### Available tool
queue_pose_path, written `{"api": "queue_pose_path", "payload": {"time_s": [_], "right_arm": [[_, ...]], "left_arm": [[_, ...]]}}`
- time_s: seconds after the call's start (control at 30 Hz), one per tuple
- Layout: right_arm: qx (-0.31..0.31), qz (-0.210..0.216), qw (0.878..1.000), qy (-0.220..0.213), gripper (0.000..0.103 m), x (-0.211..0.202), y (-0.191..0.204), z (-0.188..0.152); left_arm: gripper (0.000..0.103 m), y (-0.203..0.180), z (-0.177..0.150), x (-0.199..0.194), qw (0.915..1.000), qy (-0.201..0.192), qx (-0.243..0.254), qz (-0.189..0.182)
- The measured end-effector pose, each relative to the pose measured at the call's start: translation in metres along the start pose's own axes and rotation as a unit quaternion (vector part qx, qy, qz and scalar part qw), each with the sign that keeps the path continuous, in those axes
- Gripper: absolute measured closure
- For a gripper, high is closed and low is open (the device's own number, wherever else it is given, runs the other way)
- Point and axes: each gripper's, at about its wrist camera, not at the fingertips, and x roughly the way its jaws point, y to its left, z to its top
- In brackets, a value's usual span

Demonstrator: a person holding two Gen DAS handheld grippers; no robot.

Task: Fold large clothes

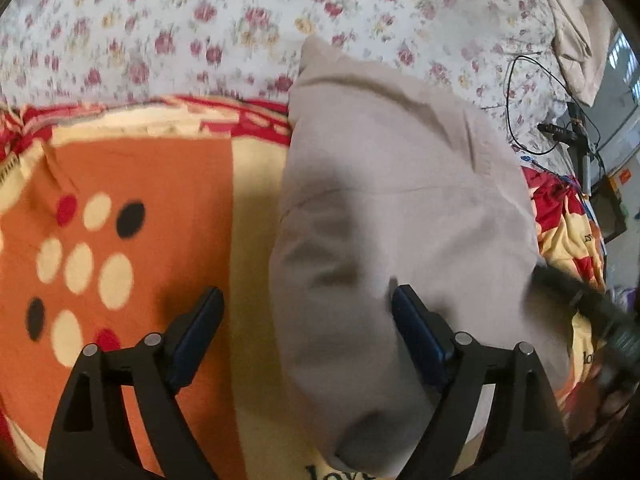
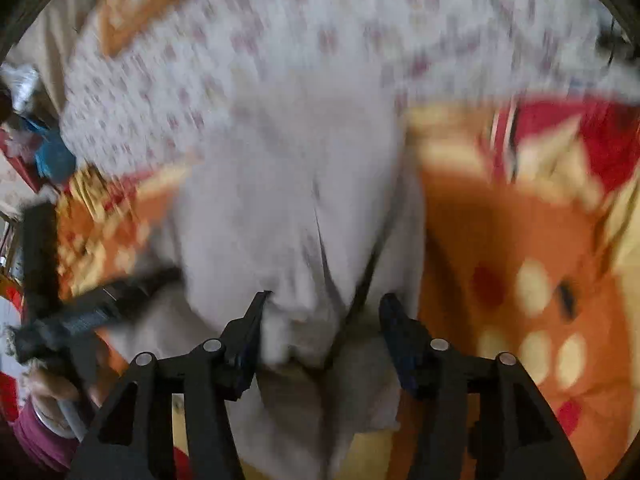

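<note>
Grey garment (image 1: 400,208) lies on patterned blanket (image 1: 140,184).

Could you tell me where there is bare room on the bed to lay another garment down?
The orange blanket left of the beige garment and the floral sheet beyond are bare. Cables crowd the right.

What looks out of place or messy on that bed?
The grey garment lies folded but rumpled, crossing from the orange dotted blanket onto the floral sheet. A black cable loops loose on the sheet near the edge.
</note>
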Motion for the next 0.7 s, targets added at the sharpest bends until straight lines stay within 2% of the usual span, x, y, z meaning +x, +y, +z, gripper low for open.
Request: {"api": "queue_pose_path", "payload": {"time_s": [0.13, 0.23, 0.3, 0.37, 0.43, 0.47, 0.57, 0.6, 0.67, 0.7], "right_arm": [[-0.002, 0.033, 0.999, -0.04, 0.043, -0.001, 0.009, 0.036], [-0.004, 0.049, 0.998, -0.034, 0.046, 0.034, 0.023, 0.065], [0.006, 0.058, 0.998, -0.016, 0.048, 0.068, 0.028, 0.082], [0.029, 0.006, 0.999, -0.015, 0.049, 0.1, 0.01, 0.092], [0.061, -0.041, 0.997, -0.009, 0.057, 0.123, -0.015, 0.089], [0.084, -0.049, 0.995, -0.005, 0.059, 0.133, -0.029, 0.085], [0.16, 0.01, 0.987, -0.007, 0.058, 0.139, -0.062, 0.071], [0.16, 0.002, 0.987, -0.006, 0.058, 0.132, -0.064, 0.07], [0.137, -0.03, 0.99, 0.005, 0.041, 0.112, -0.058, 0.068], [0.129, -0.03, 0.991, 0.007, 0.041, 0.101, -0.055, 0.067]], "left_arm": [[0.016, -0.002, 0.008, -0.001, 0.9998, -0.019, -0.002, 0.012], [0.016, -0.004, 0.006, 0.017, 0.9999, 0.007, -0.008, -0.003], [0.016, -0.005, 0.002, 0.023, 1.0, 0.005, -0.007, -0.004], [0.015, -0.005, -0.002, 0.027, 0.9999, 0.003, -0.007, -0.015], [0.01, -0.005, -0.004, 0.032, 0.9997, 0.006, -0.009, -0.024], [0.006, -0.006, -0.005, 0.034, 0.9996, 0.01, -0.008, -0.025], [0.005, -0.01, -0.008, 0.039, 0.9998, 0.008, -0.004, -0.02], [0.005, -0.011, -0.009, 0.039, 0.9998, 0.008, -0.002, -0.016], [0.005, -0.01, -0.01, 0.038, 0.9999, 0.009, -0.002, -0.009], [0.006, -0.009, -0.011, 0.037, 0.9999, 0.009, -0.001, -0.007]]}}
